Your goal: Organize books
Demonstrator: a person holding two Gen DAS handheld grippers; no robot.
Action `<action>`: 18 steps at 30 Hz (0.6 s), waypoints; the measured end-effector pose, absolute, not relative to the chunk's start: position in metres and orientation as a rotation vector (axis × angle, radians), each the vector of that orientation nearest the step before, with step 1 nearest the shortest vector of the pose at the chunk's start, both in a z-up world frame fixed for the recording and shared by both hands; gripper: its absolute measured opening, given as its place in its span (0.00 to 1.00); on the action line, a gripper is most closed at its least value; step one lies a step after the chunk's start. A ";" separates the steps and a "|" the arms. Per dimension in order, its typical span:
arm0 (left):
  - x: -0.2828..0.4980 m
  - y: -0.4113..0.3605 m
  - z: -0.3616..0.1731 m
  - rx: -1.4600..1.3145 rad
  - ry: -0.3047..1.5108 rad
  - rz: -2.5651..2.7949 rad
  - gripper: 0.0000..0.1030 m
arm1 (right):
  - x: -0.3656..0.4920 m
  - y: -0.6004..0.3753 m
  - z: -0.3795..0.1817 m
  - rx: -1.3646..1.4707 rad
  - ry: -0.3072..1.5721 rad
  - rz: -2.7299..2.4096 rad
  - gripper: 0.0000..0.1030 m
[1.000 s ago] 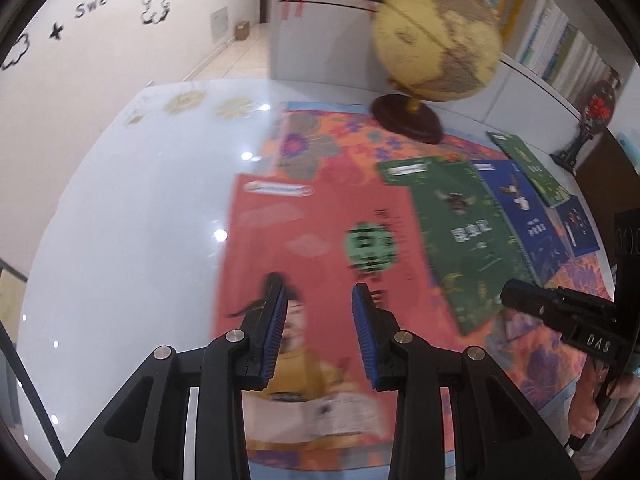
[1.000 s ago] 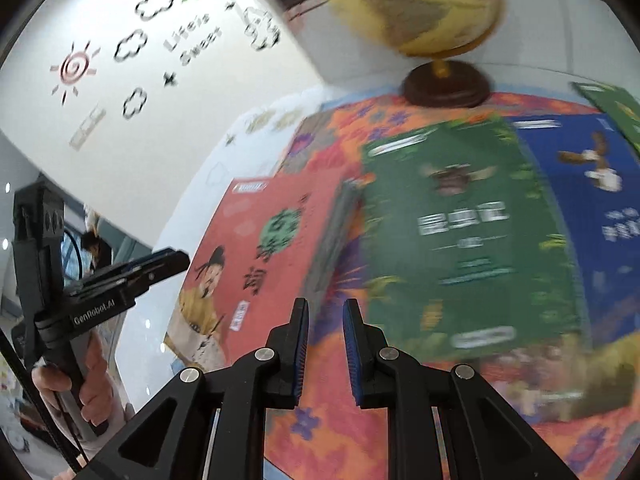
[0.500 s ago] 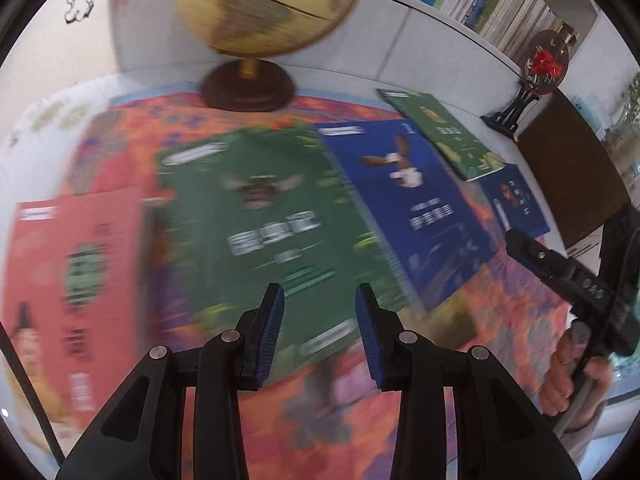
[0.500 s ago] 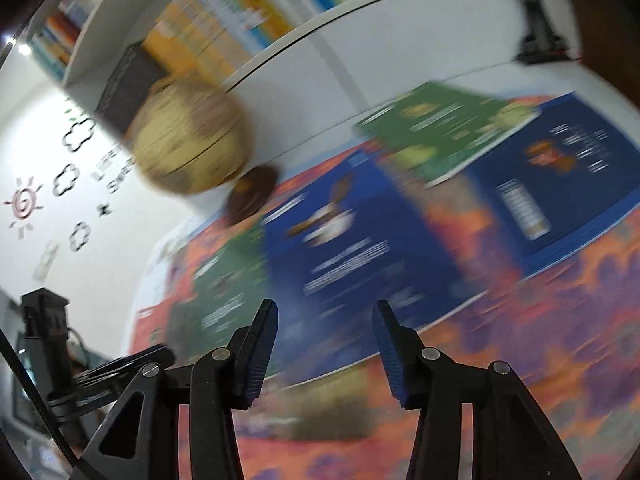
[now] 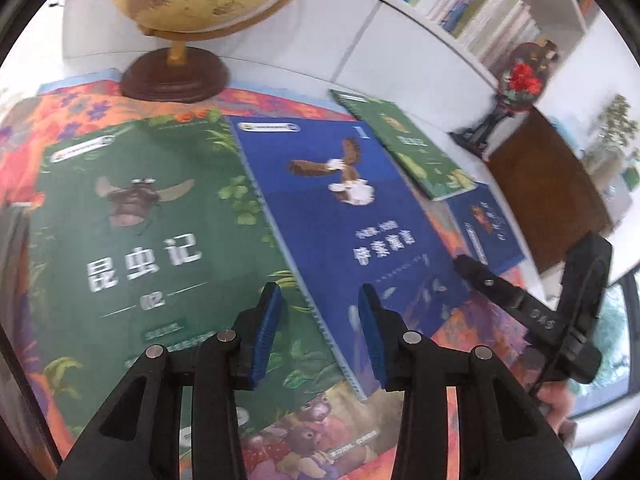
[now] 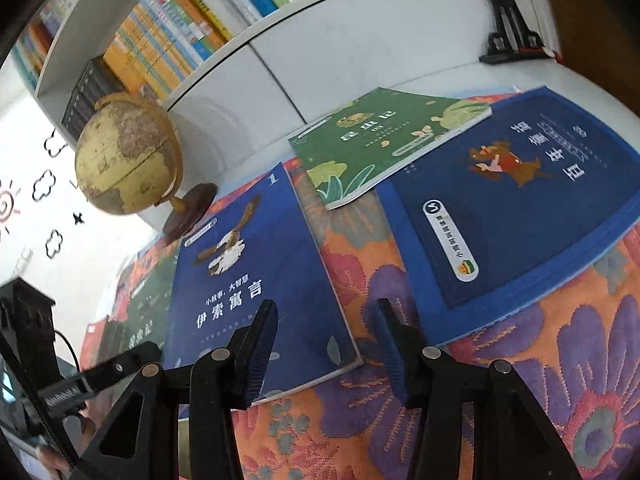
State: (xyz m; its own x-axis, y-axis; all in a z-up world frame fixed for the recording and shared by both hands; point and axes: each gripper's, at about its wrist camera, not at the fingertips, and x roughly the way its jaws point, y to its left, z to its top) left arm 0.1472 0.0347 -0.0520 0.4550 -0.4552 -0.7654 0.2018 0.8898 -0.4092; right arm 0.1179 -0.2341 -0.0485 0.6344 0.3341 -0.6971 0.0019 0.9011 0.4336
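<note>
Both hand-held grippers, left (image 5: 318,328) w/ jaws opening, right (image 6: 326,350) parted, empty, hover near the eagle book (image 6: 256,292) right of the globe (image 6: 128,158), prob. to lift it.

Large green book (image 5: 148,236): beetle on cover, white title, lying flat, face up. Blue book (image 5: 340,216) with a bird on the cover: flat, face up, its left edge overlapping the large green one. Small green book (image 6: 384,140): flat but askew, one corner resting on the second blue book (image 6: 516,200), which lies flat, face up, its title turned sideways.
</note>
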 end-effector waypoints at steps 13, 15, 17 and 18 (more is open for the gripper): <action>0.121 0.012 -0.043 -0.075 1.031 -0.483 0.48 | 0.088 -0.216 -0.042 0.399 0.930 0.257 0.51; 0.102 0.016 -0.038 -0.040 1.041 -0.508 0.48 | 0.064 -0.208 -0.039 0.374 0.967 0.273 0.51; 0.070 0.023 -0.033 -0.068 1.077 -0.616 0.48 | 0.031 -0.200 -0.038 0.380 1.023 0.344 0.50; 0.055 0.026 -0.035 -0.128 1.133 -0.713 0.48 | 0.014 -0.197 -0.038 0.428 1.062 0.418 0.50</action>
